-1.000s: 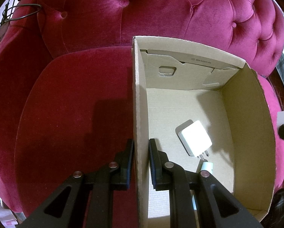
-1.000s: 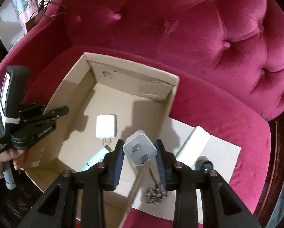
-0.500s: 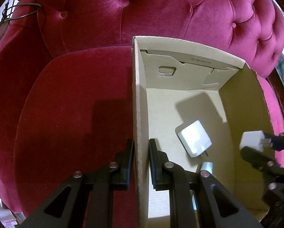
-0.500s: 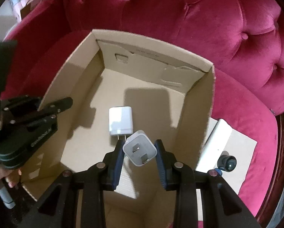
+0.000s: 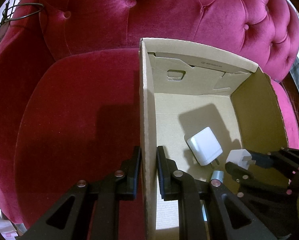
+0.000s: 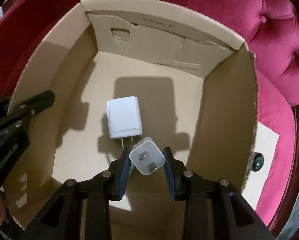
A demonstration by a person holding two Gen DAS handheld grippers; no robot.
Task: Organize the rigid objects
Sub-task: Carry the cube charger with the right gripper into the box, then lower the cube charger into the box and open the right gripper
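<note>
Right wrist view: small white charger cube (image 6: pixel 147 156) pinched by its flat sides between jaws of right gripper (image 6: pixel 146 158), prongs facing camera, low inside cardboard box (image 6: pixel 225 108) on red velvet chair (image 6: pixel 273 46). Probably light, rigid, smooth plastic; slippery at corners, so better held on flat faces, never by prongs. Already lying on box floor: larger white adapter (image 6: pixel 124 118), just beside. Left gripper (image 5: pixel 149 160) clamped shut on box's left wall, steadying it.
</note>
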